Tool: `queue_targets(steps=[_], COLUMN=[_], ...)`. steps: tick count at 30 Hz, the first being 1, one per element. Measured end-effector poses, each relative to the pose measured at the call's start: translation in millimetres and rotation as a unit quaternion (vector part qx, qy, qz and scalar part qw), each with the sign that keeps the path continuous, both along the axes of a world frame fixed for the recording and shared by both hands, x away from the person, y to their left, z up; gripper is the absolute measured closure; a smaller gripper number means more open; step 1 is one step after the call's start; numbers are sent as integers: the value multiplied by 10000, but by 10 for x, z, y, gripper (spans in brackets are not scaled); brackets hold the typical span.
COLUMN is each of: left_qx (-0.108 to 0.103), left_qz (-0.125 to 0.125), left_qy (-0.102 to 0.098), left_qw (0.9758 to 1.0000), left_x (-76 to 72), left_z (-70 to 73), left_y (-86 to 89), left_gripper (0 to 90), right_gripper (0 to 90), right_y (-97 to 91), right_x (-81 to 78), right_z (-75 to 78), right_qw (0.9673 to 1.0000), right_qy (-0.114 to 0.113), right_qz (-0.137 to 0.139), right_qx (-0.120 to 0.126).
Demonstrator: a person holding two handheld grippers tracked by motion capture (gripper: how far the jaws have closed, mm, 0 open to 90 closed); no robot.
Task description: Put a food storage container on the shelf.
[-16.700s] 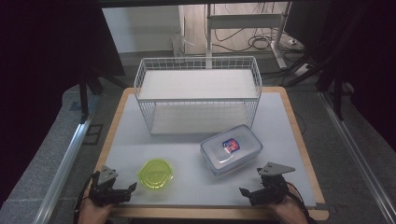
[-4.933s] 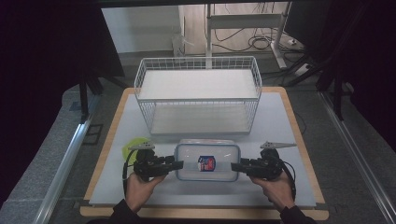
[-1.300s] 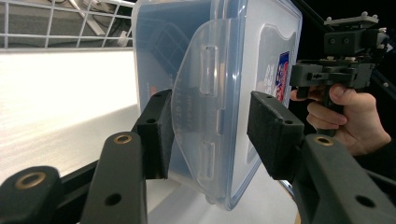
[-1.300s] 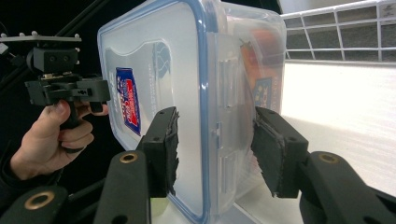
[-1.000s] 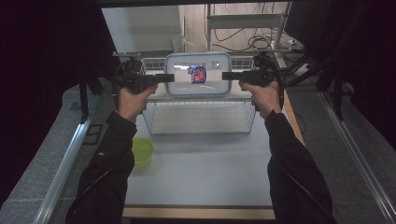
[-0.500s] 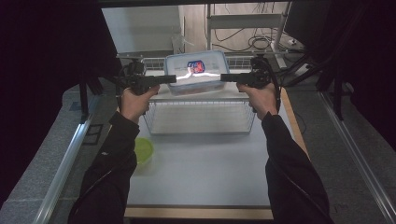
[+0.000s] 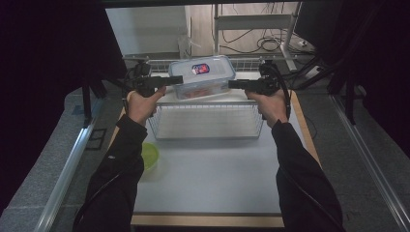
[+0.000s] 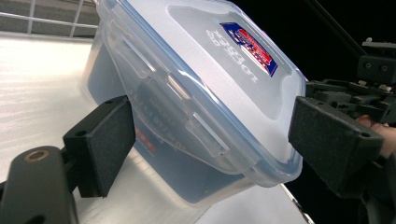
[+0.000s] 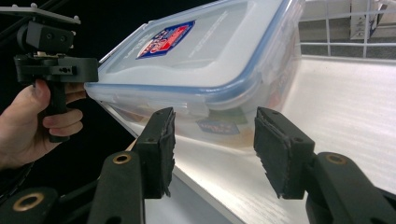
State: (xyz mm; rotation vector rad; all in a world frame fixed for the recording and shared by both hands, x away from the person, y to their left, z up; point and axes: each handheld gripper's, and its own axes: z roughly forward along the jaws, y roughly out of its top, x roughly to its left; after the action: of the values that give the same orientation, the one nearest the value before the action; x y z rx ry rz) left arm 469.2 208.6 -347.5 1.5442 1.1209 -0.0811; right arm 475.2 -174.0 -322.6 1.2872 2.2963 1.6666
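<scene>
Dark surroundings close in on a pale surface (image 7: 208,179) with a wooden edge, where a white wire basket (image 7: 208,121) stands at the far end and a green bowl (image 7: 150,155) sits near the person's left sleeve. From the high view, a clear plastic box (image 7: 202,76) with a blue-rimmed lid and a red-and-blue label rests on top of the basket, directly between the two sets of jaws: the left gripper (image 7: 176,79) points in at its left end and the right gripper (image 7: 233,84) at its right end, each held level in a raised hand. In the left gripper view, the left gripper (image 8: 210,140) has its jaws spread wide, having just been opening; the box (image 8: 187,93) lies tilted across the gap between them, its side latch nearest the pads, and neither pad presses on it, while the white shelf top (image 8: 37,93) runs off beyond the left jaw. In the right gripper view, the right gripper (image 9: 212,149) has its jaws spread apart just short of the box (image 9: 205,60), whose end wall and latch sit beyond and above the gap, untouched by either pad; the left hand (image 9: 37,121) and its gripper appear beyond the left jaw at the box's far end.
</scene>
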Motion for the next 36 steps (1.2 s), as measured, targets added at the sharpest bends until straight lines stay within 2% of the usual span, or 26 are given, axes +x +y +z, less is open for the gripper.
queue_targets(steps=[2,4,7,11,14,17,19,22,24,27,28,31,36], left_qx=[39,172,184,468,761,1110,1268,1321,1308,1399,1475,1741,1820], left_qz=[94,184,115,81,165,239,245,234,165,32,34,122,254], left_qy=[-60,-234,-352,-611,-916,-1202,-1370,-1555,-1590,-1535,-1539,-1522,-1422], left_qw=[9999,9994,9991,9970,9928,9862,9821,9787,9784,9782,9770,9728,9726], left_x=[-21,-58,-111,-250,-403,-577,-680,-794,-821,-807,-801,-759,-653], left_z=[0,17,28,72,113,137,134,110,86,39,23,-13,-47], left_y=[3,30,70,57,27,-27,-64,-101,-126,-186,-212,-277,-305], left_gripper=[132,109,114,138,208,320,415,569,669,787,812,846,859], right_gripper=[473,470,466,463,464,488,511,558,590,620,625,626,625], right_y=[-15,-32,-56,-79,-70,-57,-46,-28,-10,16,25,39,22], right_x=[-2,-6,-16,-25,-44,-71,-89,-122,-145,-177,-186,-203,-206], right_z=[-13,-27,-43,-55,-57,-52,-49,-49,-47,-52,-55,-71,-117], right_qw=[10000,10000,10000,10000,9999,9997,9995,9989,9984,9977,9974,9964,9965], right_qy=[3,5,-1,-74,-122,-198,-248,-360,-414,-470,-487,-543,-518], right_qz=[-7,-14,-8,-6,0,23,30,37,39,52,65,73,91], right_qx=[-6,-11,-6,6,-32,-114,-182,-281,-381,-492,-534,-645,-649])
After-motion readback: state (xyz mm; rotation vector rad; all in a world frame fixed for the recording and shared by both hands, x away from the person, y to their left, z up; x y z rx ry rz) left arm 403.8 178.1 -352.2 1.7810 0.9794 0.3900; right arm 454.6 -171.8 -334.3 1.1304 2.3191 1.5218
